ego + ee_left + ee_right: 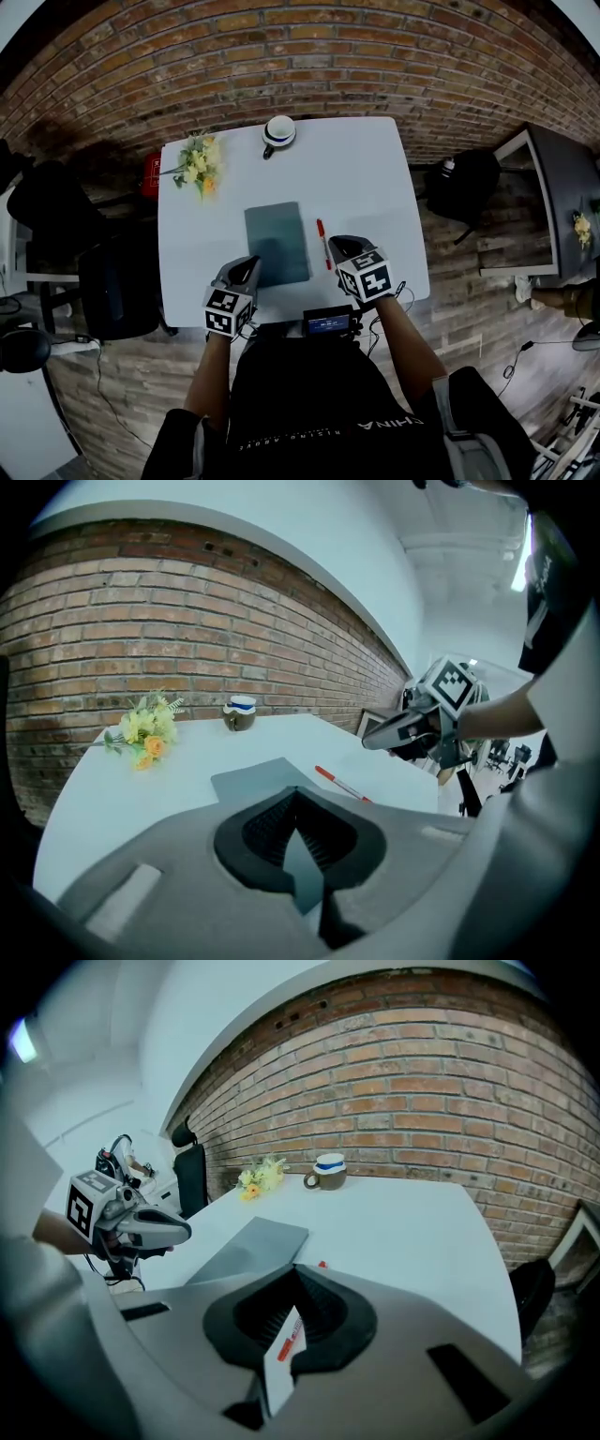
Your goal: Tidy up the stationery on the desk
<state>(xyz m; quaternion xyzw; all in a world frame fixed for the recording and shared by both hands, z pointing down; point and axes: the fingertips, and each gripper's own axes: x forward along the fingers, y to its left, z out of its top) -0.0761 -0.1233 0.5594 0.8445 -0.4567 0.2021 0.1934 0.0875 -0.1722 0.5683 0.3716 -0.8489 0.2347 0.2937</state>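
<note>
The left gripper (247,270) was clenched, its jaws closed together on the near left corner of the notebook (278,239). A thin wedge of the dark cover showed in the gap between the fingers in the left gripper view, and the rest of the notebook stretched ahead of the fingertips and to their right across the table (366,178). Whether that corner was raised off the table could not be told. The right gripper (337,246) was clenched as well, grasping the pen (322,236). In the right gripper view the white barrel with red print sat pinched between the fingers, and the red end poked out just past their tips. The pen lay just beside the notebook's right edge, between the two grippers, with its near end under the right fingers. Well ahead of both sets of fingertips, at the table's far edge, stood a cup (278,131). A bunch of flowers (199,164) lay far ahead and to the left of the left fingers, near the far left corner.
</note>
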